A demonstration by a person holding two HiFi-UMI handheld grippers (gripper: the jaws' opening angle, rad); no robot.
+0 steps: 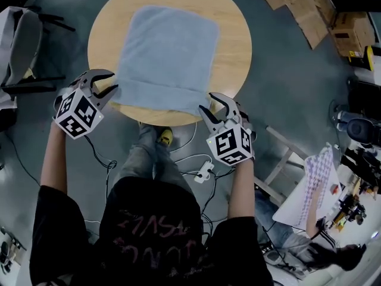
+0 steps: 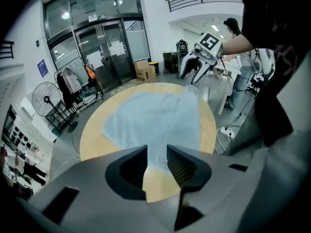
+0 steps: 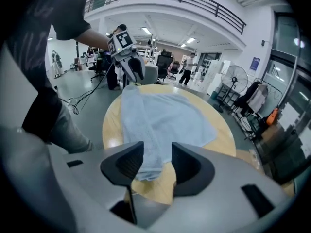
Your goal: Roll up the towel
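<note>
The pale blue, soft cloth towel point(image 1: 169, 46) lies spread flat on the middle of a round table point(image 1: 233, 34) with a light wooden top, and it covers most of the top. The cloth is almost smooth, with rounded far corners. Its near edge is turned over into one thick band, and this band runs from left to right close to the near rim of the table. The unrolled part is nearly square; its slightly longer side points from near to far, away from the person. The left gripper point(image 1: 113, 82) is closed on the left end of the band, and in the left gripper view the corner of the cloth narrows down between the two jaws. The right gripper point(image 1: 208, 103) is closed on the right end, where the rounded end of the band sits between its jaws. Under the table is a dark grey-blue floor point(image 1: 286, 76) with white cables point(image 1: 204, 170). Flattened brown cardboard point(image 1: 303, 11) lies at the far right, and a grey chair point(image 1: 24, 40) stands at the left. The room is a large hall with glass doors point(image 2: 97, 52) and a standing fan point(image 2: 46, 98).
</note>
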